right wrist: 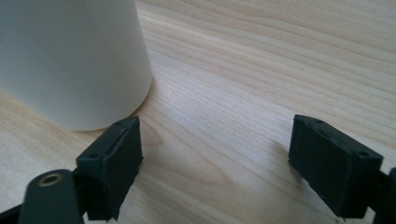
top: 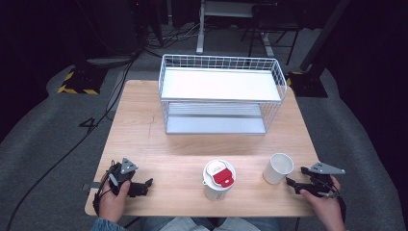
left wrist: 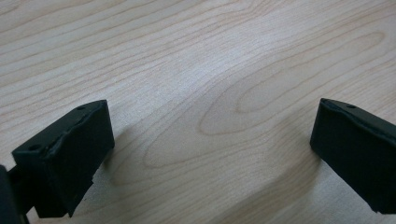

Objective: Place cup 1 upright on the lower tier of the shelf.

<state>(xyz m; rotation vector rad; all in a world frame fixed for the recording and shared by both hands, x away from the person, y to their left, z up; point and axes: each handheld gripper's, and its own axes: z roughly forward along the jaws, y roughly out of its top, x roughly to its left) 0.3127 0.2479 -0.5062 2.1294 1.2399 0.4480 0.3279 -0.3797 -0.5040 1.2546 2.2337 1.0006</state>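
Observation:
A white cup with a red and white lid (top: 219, 179) stands near the table's front edge, at the middle. To its right stands an open white paper cup (top: 278, 168) (right wrist: 70, 60). My right gripper (top: 295, 175) (right wrist: 217, 123) rests low on the wood just right of the paper cup, open, with bare wood between its jaws. The cup's base sits beside the left jaw in the right gripper view. My left gripper (top: 146, 186) (left wrist: 212, 109) lies at the front left, open, with its jaws wide apart over bare wood and pointing toward the lidded cup.
A white wire basket shelf (top: 220, 62) with two levels stands at the back middle of the wooden table (top: 139, 125). Beyond the table are grey floor, cables and stand bases. A hand holds each gripper at the front edge.

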